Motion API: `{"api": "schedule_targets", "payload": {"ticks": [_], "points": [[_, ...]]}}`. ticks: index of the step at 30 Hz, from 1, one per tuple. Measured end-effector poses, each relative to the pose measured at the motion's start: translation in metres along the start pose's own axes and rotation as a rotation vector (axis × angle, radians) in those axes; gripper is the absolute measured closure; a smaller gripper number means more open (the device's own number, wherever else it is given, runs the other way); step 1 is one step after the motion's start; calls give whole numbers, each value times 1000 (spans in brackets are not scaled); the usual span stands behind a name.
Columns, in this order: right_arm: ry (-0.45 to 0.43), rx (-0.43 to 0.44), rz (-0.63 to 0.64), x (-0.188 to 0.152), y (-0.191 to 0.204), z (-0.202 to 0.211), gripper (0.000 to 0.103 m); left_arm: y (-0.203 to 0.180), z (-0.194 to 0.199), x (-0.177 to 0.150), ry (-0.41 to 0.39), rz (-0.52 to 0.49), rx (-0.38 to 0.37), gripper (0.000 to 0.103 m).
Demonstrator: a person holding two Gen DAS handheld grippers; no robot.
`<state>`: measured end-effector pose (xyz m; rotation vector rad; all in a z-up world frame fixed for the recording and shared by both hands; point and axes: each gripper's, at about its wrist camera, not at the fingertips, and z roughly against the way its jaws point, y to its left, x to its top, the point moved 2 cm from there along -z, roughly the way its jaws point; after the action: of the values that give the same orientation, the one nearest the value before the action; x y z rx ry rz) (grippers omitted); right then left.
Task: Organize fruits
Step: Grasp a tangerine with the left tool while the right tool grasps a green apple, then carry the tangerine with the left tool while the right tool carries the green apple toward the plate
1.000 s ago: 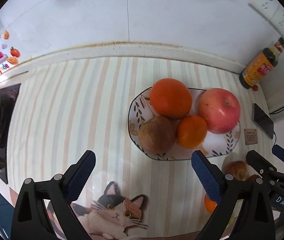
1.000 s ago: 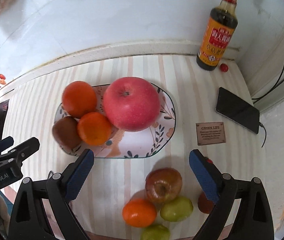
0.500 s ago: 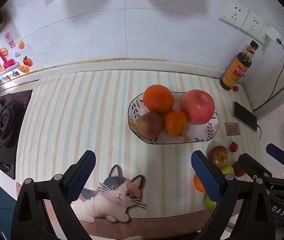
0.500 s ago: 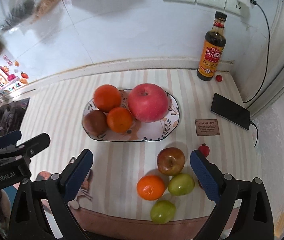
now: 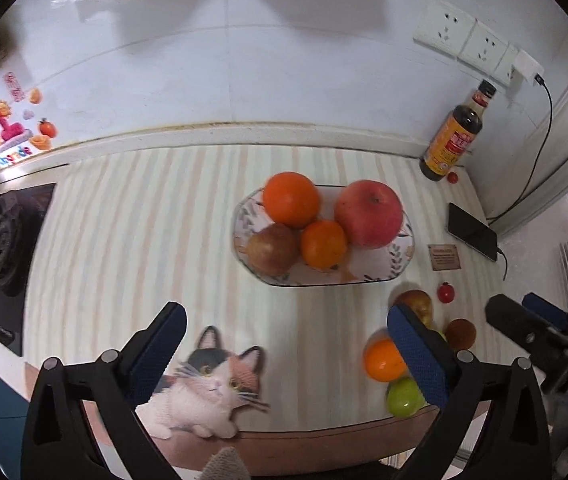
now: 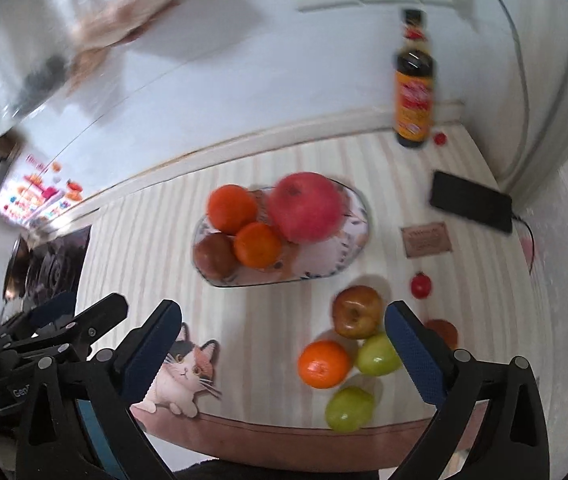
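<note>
The left claw (image 5: 286,350) and the right claw (image 6: 284,344) hang over the striped tabletop (image 5: 143,220), both spread wide with nothing between their pads, their jaws having just opened further. Ahead of both, nothing blocks the plate (image 5: 380,268), which holds a red apple (image 5: 368,214), two oranges (image 5: 291,199) and a brown fruit (image 5: 272,249). Loose fruits (image 6: 358,312) cluster by the right claw's right finger, with a phone (image 6: 470,201) and sauce bottle (image 6: 414,80) beyond.
</note>
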<state>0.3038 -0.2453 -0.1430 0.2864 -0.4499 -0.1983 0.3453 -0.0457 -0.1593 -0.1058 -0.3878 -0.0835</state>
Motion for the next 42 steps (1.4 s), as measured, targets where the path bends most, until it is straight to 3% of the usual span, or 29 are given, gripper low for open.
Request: {"api": "schedule_targets", "payload": {"ticks": [9, 10, 13, 16, 19, 22, 24, 26, 33, 42], "points": [[121, -25, -247, -13, -128, -34, 0, -78, -108, -23, 292, -145, -55, 0], [134, -10, -277, -18, -142, -41, 2, -86, -121, -28, 321, -160, -60, 0], [171, 4, -325, -32, -170, -58, 30, -104, -157, -43, 416, -198, -65, 0], [215, 0, -350, -47, -185, -74, 30, -113, -179, -54, 482, -200, -84, 0], [235, 23, -383, -55, -191, -84, 30, -118, -190, -61, 491, -207, -102, 7], [256, 62, -391, -60, -186, -91, 30, -113, -191, -61, 466, -175, -155, 29], [279, 87, -392, -64, -178, -98, 30, -110, -186, -59, 455, -168, -141, 54], [308, 108, -400, -70, -168, -109, 30, -105, -177, -55, 425, -186, -101, 59], [337, 88, -420, -78, -146, -151, 30, -69, -160, -40, 380, -154, -53, 58], [296, 60, -400, -74, -137, -168, 40, -34, -163, -36, 484, 53, -189, 54]]}}
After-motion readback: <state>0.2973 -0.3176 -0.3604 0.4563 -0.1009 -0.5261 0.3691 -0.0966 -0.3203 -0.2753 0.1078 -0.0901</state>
